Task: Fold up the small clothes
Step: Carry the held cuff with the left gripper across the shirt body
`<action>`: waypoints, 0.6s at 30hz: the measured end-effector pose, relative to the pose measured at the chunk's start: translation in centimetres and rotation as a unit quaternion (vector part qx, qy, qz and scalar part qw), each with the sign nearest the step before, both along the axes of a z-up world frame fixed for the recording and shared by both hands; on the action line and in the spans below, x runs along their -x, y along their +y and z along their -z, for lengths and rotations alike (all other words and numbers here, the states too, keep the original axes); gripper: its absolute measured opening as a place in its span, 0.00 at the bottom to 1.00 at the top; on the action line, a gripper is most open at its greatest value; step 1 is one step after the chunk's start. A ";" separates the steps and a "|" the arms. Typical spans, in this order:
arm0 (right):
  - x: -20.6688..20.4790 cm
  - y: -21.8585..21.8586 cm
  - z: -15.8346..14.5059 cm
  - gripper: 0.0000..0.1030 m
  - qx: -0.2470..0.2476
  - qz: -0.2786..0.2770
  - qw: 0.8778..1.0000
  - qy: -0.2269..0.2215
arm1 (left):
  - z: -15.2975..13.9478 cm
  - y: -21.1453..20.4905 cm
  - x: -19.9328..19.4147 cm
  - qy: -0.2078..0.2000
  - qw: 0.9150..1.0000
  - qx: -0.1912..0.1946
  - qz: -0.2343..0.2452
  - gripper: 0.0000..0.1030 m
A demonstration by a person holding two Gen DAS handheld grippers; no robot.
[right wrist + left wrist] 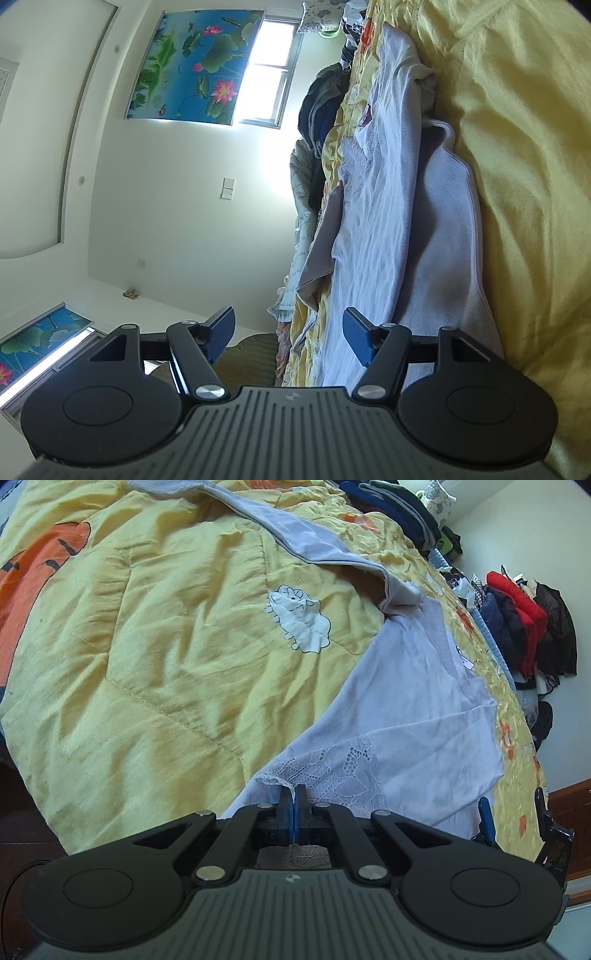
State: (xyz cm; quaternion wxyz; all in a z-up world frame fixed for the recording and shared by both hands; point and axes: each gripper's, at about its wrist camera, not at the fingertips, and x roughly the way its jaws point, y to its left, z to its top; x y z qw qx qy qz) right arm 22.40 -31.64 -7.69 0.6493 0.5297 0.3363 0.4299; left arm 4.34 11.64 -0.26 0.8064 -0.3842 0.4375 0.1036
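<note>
Rumpled yellow quilt [147, 664] under lace-trimmed white garment [406, 709]

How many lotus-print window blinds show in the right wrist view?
2: one lotus blind on the far wall beside the bright window, another lotus blind at the lower left edge. More may sit out of frame.

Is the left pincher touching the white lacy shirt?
Touching. In the left wrist view, the left gripper has its jaws shut on the lace hem of the white shirt, pinching the cloth between the pads.

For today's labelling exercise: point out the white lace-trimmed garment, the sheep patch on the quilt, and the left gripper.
white garment [413, 701], left wrist view, plain middle panel.
sheep patch [301, 618], left wrist view, its body.
left gripper [294, 794], left wrist view, closed fingertips on lace edge.
</note>
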 end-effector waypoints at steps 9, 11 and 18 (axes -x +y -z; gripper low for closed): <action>0.4 -0.2 -0.8 0.65 0.032 0.016 0.999 0.000 | 0.1 -0.3 0.1 -0.006 1.000 -0.012 0.014 0.01; 1.3 -0.3 -2.9 0.65 0.070 0.041 0.996 -0.024 | 0.2 0.1 0.1 -0.009 1.000 -0.006 0.022 0.01; -0.1 2.2 -9.6 0.82 0.117 -0.008 0.987 -0.108 | -2.3 0.6 1.2 -0.019 0.997 -0.059 0.056 0.04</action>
